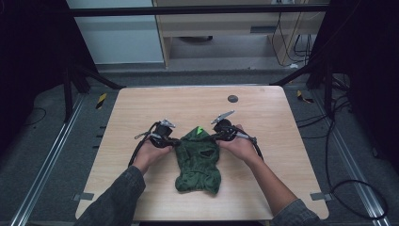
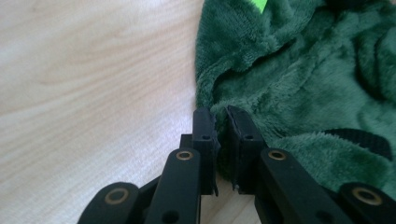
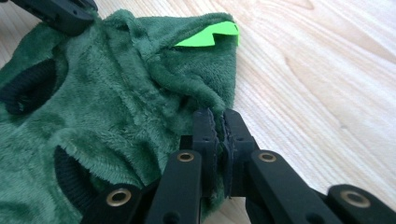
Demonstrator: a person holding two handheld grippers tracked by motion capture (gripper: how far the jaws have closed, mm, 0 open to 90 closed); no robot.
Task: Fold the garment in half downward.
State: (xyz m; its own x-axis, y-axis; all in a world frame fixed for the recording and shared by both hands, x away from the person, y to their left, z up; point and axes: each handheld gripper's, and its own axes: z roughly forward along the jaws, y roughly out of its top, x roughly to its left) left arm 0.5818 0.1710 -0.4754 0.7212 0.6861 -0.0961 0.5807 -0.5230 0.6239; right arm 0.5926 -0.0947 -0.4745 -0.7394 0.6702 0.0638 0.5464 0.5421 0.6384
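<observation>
A small dark green fleece garment [image 1: 197, 160] with black cuffs and a bright green tab [image 1: 200, 130] lies crumpled on the wooden table [image 1: 155, 106], near its front middle. My left gripper [image 1: 178, 141] comes in from the garment's left side; in the left gripper view its jaws [image 2: 222, 114] are pinched on the fleece edge [image 2: 299, 79]. My right gripper [image 1: 212, 138] meets the garment from the right. In the right gripper view its jaws [image 3: 219, 116] clamp a fold of fleece [image 3: 107, 102] just below the bright green tab [image 3: 208, 36]. Both grips sit at the garment's far end.
A small black round disc [image 1: 232, 98] sits in the tabletop near the far edge. Cables trail from both grippers over the wood. Dark frame posts and floor cables surround the table. The left gripper's jaw tip [image 3: 60, 11] shows at the top left of the right gripper view.
</observation>
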